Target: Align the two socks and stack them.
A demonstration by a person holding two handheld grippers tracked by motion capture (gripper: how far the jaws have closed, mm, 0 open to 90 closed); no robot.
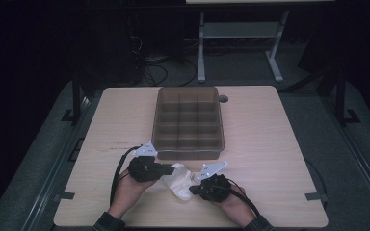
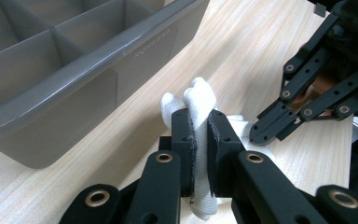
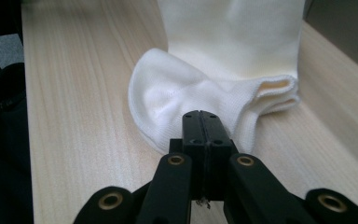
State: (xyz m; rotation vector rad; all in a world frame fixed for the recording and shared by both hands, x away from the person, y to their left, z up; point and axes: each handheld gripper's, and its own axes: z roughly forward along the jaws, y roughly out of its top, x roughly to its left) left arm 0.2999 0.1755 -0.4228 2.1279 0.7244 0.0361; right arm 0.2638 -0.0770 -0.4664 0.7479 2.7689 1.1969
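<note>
While you worked near the tray (image 1: 188, 144):
Sock (image 1: 180, 181): soft, light, limp.
Left gripper (image 2: 200, 140): pinched a fold.
Right gripper (image 3: 200, 130): jaws pressed together, empty.
Hold: cuff (image 3: 272, 93).

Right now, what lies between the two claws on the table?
In the high view, the white sock spans the stretch between the left claw and the right claw; the left claw is clamped on it.

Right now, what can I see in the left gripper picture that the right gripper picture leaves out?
Left gripper view: the grey divided organiser box, the right gripper reaching in, and the left gripper with its jaws clamped on a bunched fold of the white sock.

Right gripper view: the sock's open cuff and rounded heel, with the right gripper's jaws pressed together at the sock's edge.

Both: the sock and the wooden table.
</note>
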